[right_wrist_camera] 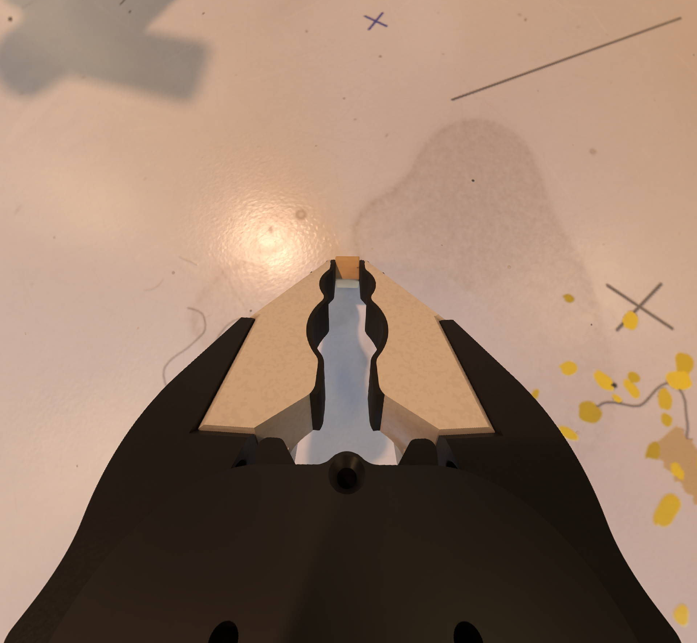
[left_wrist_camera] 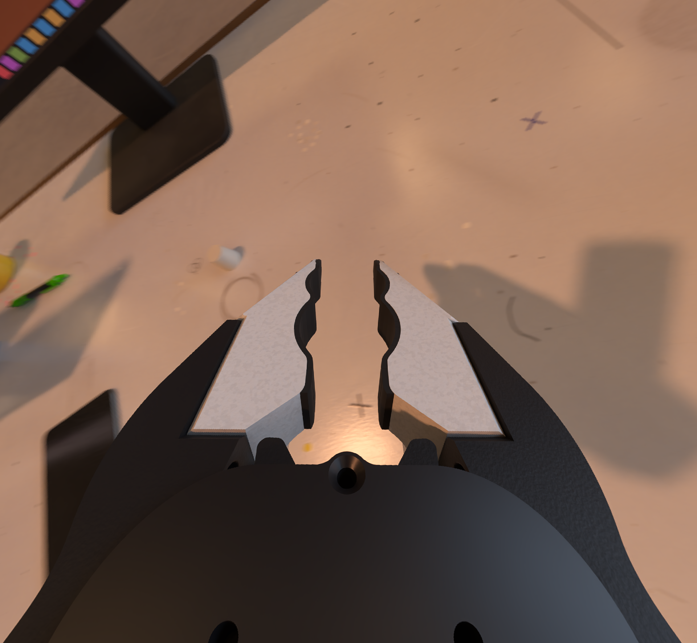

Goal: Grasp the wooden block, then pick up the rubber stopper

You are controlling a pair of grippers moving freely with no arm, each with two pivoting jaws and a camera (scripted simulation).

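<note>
In the right wrist view, my right gripper is shut on a small tan wooden block, pinched between the fingertips above the pale table. In the left wrist view, my left gripper is open and empty, hovering over the table. A small white, cylinder-shaped rubber stopper lies on its side on the table, ahead and to the left of the left fingertips and apart from them.
A black monitor stand base stands at the upper left by the table's back edge. A green marker and a yellow object lie at the far left. A dark flat object sits lower left. Yellow paint spots mark the table.
</note>
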